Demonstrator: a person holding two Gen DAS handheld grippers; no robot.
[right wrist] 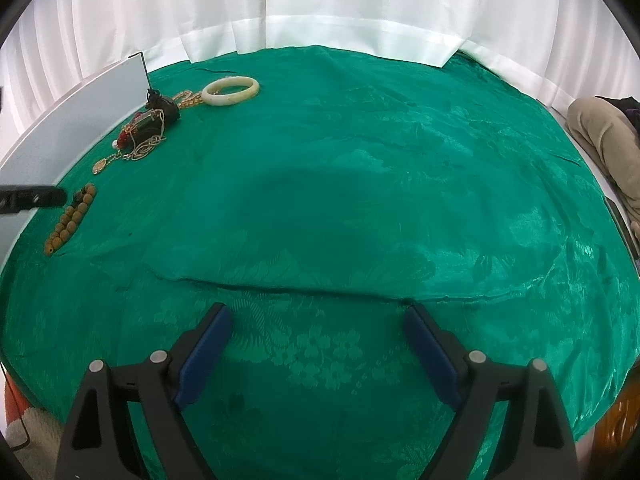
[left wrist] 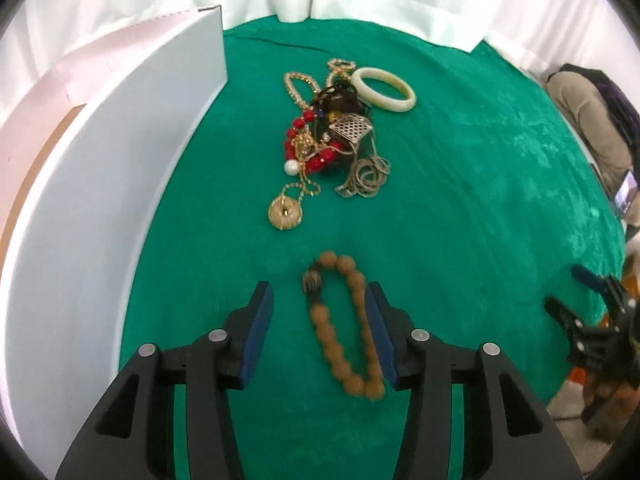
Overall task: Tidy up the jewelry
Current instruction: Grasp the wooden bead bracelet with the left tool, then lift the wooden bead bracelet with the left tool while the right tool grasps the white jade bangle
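Observation:
A brown wooden bead bracelet [left wrist: 346, 326] lies on the green cloth between the open fingers of my left gripper [left wrist: 320, 300], closer to the right finger; it looks blurred. It also shows in the right wrist view [right wrist: 70, 218]. Further away lies a tangled pile of jewelry [left wrist: 326, 140]: red beads, gold chains, a gold round pendant [left wrist: 285, 212], a silver chain and a pearl. A pale jade bangle [left wrist: 383, 89] lies beside the pile. My right gripper [right wrist: 318, 322] is open and empty over bare cloth, far right of the jewelry.
A white open box [left wrist: 120, 160] stands along the left edge of the table. White curtains hang behind the table. The green cloth [right wrist: 360, 200] has a long crease in front of my right gripper. A person's legs [left wrist: 588, 120] are at the far right.

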